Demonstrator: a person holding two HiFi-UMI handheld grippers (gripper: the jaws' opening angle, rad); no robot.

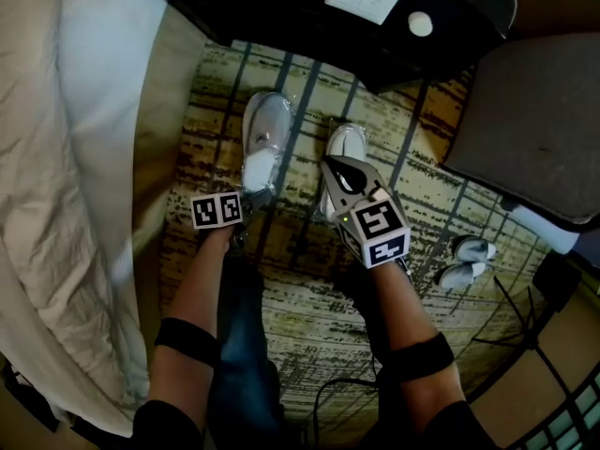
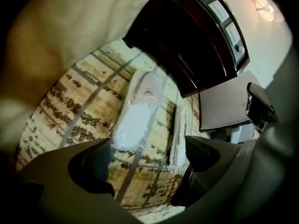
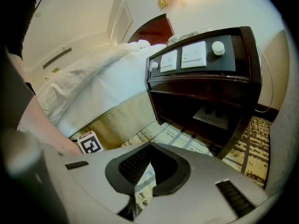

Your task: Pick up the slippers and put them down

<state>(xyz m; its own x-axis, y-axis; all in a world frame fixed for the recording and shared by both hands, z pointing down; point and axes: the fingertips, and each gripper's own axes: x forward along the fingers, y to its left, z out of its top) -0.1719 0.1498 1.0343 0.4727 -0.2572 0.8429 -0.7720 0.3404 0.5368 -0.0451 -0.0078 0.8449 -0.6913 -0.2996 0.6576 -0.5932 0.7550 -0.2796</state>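
Two white slippers in clear wrap lie on the patterned carpet. The left slipper lies flat and free, also seen in the left gripper view. My left gripper hovers just off its near end, jaws wide open with nothing pressed between them. The right slipper shows narrow and on edge in the left gripper view. My right gripper covers its near end, jaws shut. A thin pale strip shows in their slit; whether it is wrap or carpet is unclear.
A bed with a white duvet runs along the left. A dark nightstand with switch panels stands behind the slippers, a grey seat at right. Another white pair and a thin stand are at lower right.
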